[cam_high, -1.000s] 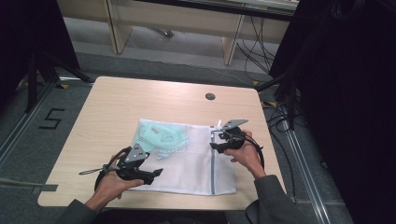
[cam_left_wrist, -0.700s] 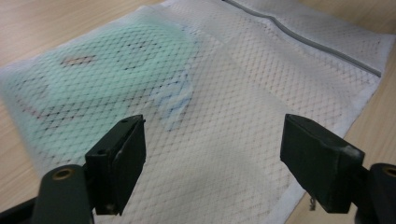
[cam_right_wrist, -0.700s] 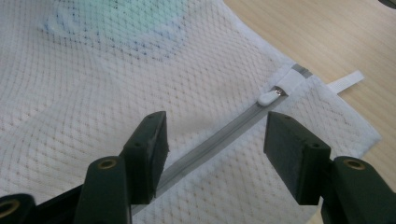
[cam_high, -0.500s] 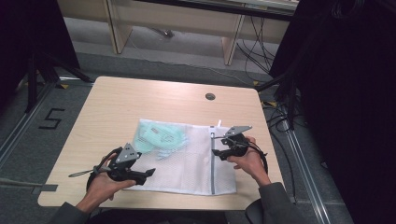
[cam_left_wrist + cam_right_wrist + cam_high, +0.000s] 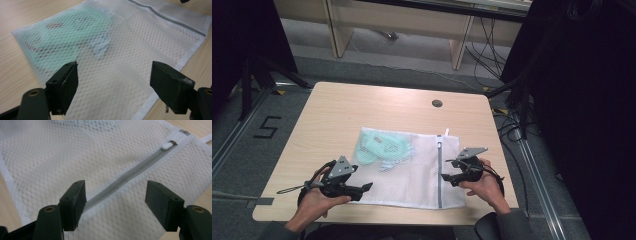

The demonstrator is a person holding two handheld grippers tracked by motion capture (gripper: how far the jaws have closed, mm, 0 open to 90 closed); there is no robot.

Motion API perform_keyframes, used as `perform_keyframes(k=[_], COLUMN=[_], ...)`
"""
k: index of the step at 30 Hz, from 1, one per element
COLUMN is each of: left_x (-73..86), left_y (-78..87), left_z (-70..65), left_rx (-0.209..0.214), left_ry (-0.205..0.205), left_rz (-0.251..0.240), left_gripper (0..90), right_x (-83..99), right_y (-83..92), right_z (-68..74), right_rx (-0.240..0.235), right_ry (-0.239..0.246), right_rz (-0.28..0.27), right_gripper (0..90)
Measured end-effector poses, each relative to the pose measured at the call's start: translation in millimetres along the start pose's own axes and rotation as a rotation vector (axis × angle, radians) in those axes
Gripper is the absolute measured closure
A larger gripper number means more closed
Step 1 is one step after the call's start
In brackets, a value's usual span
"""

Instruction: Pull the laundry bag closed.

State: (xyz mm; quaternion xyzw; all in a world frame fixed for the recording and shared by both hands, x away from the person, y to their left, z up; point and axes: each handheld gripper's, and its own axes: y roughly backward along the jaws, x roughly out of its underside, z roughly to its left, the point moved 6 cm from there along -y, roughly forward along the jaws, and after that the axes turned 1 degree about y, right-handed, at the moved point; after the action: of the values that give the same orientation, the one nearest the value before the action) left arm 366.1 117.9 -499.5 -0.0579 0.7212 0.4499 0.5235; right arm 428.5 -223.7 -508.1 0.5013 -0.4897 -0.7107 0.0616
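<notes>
We see a white mesh laundry bag [image 5: 412, 170] lying flat near the front edge of a pale wooden table [image 5: 362, 107], with a mint-green garment [image 5: 382, 146] folded inside its far left corner. The bag's grey zipper [image 5: 125, 178] runs front to back along its right side, its small white pull [image 5: 168, 144] at the far end, away from the person. Our right gripper [image 5: 451, 170] is the nearer tool: it hovers at the zipper's near part, pointing leftward across the bag, and its jaws have just been opening and now stand apart with nothing between them, the zipper line passing under the gap. Our left gripper [image 5: 367, 187] sits at the bag's front left edge, jaws also wide apart and empty above the mesh. The netting looks soft, thin and diamond-patterned, with a smooth sewn border.
</notes>
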Motion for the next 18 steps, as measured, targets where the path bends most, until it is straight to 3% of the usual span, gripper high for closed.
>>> perform_keyframes(k=[1,2,3,5,6,7,8,9,10,11,16,18], left_x=[0.5,1.5,2.6,4.5,5.4,7.0,7.5,9.2,10.0,11.7,16.8,18.3], left_y=[1.1,2.7,4.5,8.3,8.9,9.9,10.1,12.1,12.1,13.7,19.2,19.7], left_z=[0.0,-0.7,-1.2,0.1,-0.5,0.3,-1.0,0.4,-1.3,-0.6,1.1,2.1], left_rx=[0.002,-0.005,-0.004,-0.001,0.001,-0.004,-0.008,-0.005,-0.008,-0.004,-0.025,-0.025], left_ry=[-0.007,0.004,0.013,-0.004,0.008,-0.003,0.014,-0.006,0.02,0.009,0.038,0.027], left_rz=[-0.004,-0.006,-0.001,0.006,-0.001,0.002,-0.005,0.013,0.003,0.013,0.014,0.021], left_gripper=[22.5,22.5,22.5,22.5,22.5,22.5,22.5,22.5,22.5,22.5,22.5,22.5], right_x=[0.9,3.8,5.0,10.5,11.4,13.2,14.6,16.7,17.4,18.9,25.3,27.0], right_y=[-0.8,2.9,0.8,5.7,3.3,5.0,5.4,8.6,6.8,7.5,9.1,10.0], right_z=[2.5,2.7,3.2,6.0,3.9,4.1,4.9,4.8,5.3,5.6,9.9,11.6], right_rx=[0.002,0.0,0.01,0.0,0.017,0.018,0.014,0.005,0.018,0.018,0.026,0.028], right_ry=[-0.024,-0.013,-0.012,-0.03,-0.014,-0.018,-0.023,-0.018,-0.024,-0.018,-0.005,-0.018], right_rz=[-0.026,0.006,-0.027,0.018,-0.021,-0.009,-0.014,0.017,-0.004,0.002,0.013,0.013], right_gripper=[33.5,33.5,33.5,33.1,33.1,32.9,32.6,32.5,32.5,32.3,30.7,30.4])
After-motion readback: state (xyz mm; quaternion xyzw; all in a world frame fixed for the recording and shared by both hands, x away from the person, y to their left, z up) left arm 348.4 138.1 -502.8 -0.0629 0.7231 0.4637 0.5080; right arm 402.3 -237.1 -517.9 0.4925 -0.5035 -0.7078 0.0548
